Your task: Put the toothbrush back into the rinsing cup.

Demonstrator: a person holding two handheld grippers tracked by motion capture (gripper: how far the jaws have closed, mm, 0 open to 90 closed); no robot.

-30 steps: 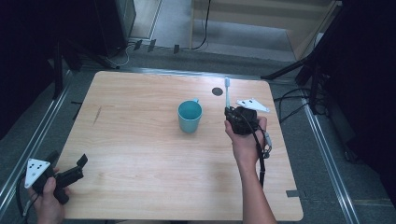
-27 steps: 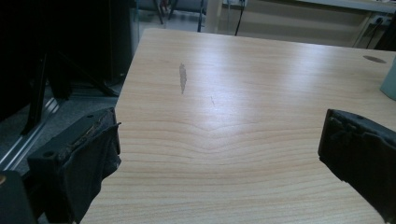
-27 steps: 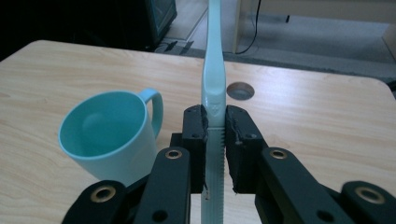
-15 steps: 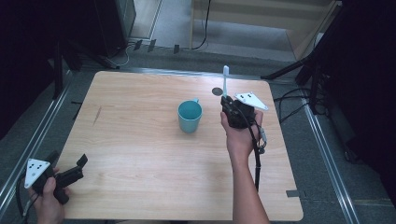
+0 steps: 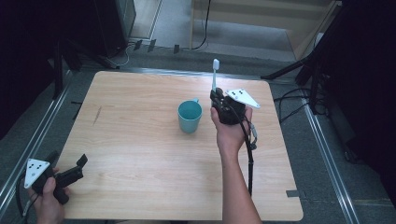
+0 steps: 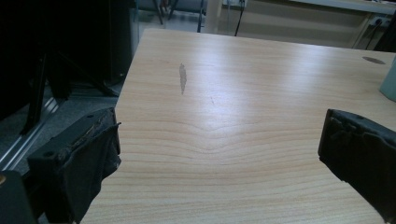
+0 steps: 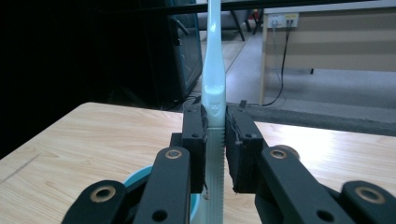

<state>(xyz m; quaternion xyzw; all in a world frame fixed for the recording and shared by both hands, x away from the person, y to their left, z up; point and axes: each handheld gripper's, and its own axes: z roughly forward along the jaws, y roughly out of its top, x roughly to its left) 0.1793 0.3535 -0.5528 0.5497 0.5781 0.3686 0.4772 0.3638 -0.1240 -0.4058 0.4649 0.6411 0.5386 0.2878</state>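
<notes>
While my right gripper [image 5: 219, 99] clamps the toothbrush [image 5: 214, 74] by its handle, the brush stands upright just beside the cup [image 5: 189, 116], head up. My left gripper [image 5: 70, 173] hangs wide open and empty at the table [image 5: 140, 140] corner. Up close, the brush head is cut off and the cup mostly hidden.
</notes>
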